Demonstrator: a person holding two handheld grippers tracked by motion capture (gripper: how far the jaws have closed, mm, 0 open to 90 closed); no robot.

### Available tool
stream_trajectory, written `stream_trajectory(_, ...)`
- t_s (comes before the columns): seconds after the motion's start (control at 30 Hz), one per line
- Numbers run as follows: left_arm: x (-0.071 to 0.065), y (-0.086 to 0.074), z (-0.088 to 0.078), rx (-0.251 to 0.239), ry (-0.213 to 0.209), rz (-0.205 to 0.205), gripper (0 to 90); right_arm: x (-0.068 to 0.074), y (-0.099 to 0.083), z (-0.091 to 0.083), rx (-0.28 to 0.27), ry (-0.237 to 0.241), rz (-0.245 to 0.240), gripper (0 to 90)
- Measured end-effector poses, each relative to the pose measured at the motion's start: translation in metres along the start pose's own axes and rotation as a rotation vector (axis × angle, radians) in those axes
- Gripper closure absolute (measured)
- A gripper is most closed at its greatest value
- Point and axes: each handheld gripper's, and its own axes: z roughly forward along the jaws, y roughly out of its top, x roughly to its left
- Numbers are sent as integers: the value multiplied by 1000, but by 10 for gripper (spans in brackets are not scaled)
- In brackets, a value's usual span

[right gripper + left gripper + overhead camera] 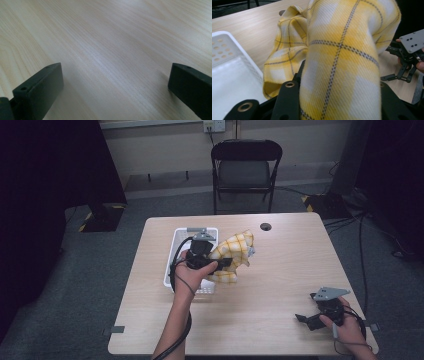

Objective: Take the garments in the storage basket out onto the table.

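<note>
Woven yellow plaid cloth (pixel 342 62), bunched

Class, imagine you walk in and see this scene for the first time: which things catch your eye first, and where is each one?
The yellow checked cloth stands out first, bunched up and lifted above the table's middle, clamped in the left claw. Just left of it sits a white perforated basket on the pale wooden table. Near the table's front right corner, the right claw rests low with its jaws wide apart, holding nothing.
</note>
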Motion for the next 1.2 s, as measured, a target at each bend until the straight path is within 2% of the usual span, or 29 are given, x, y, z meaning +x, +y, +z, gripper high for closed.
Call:
stream_trajectory(0.3, -9, 0, 9, 7, -22, 22, 612, 0, 0, 0, 0, 0, 0, 0)
stream_trajectory(0.93, -31, -1, 35, 14, -108, 50, 612, 0, 0, 0, 0, 0, 0, 0)
stream_trajectory(1.2, -37, -4, 45, 16, -134, 50, 612, 0, 0, 0, 0, 0, 0, 0)
